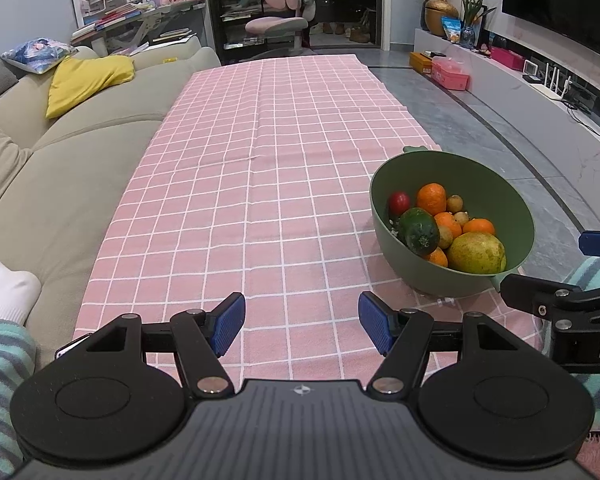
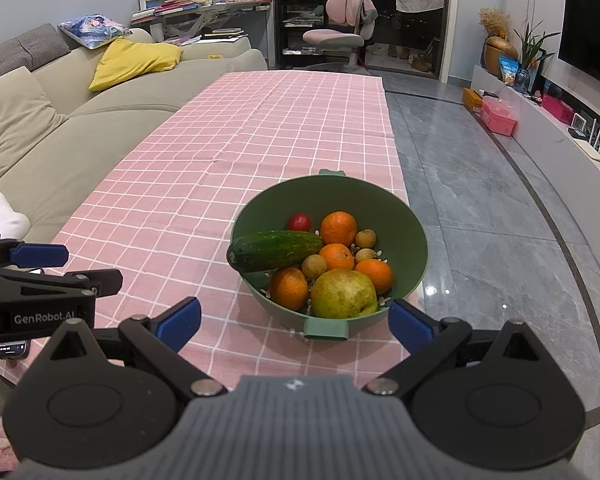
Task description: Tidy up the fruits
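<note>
Hovering low over the near end of the counter, the left tongs are released, blue pads spread wide with only pink checked cloth between them. The right tongs are likewise released and grasp nothing; their pads frame the near handle of the green bowl, which sits just ahead of them, near the counter's right edge. From the left tongs the bowl lies ahead and to the right. Every fruit rests inside it: a yellow-green pear nearest the right tongs, four oranges around and behind it, several small brown round fruits between them, a red tomato at the far side. A cucumber lies across the left part, its end over the rim. Left of both tongs runs a beige sofa.
</note>
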The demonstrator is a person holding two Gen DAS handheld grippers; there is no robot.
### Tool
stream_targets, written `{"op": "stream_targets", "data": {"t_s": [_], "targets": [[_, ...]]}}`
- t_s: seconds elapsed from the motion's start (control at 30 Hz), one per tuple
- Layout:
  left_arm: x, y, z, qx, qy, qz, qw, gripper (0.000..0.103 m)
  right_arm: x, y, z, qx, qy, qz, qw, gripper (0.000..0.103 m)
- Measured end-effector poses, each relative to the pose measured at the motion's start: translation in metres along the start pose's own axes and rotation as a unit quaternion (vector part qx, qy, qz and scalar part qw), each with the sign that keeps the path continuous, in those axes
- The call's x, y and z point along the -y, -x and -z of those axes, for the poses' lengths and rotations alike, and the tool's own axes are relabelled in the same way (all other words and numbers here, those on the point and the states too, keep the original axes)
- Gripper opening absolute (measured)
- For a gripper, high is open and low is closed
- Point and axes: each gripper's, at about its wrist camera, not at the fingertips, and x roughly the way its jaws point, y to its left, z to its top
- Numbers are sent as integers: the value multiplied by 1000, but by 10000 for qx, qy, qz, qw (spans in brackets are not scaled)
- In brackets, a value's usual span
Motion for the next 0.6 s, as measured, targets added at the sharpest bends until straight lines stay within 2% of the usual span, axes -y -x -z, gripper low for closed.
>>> {"op": "stream_targets", "data": {"t_s": [0.6], "targets": [[0,0,0,-9,14,-21,10000,76,-1,1,0,-7,-5,-9,10000,96]]}}
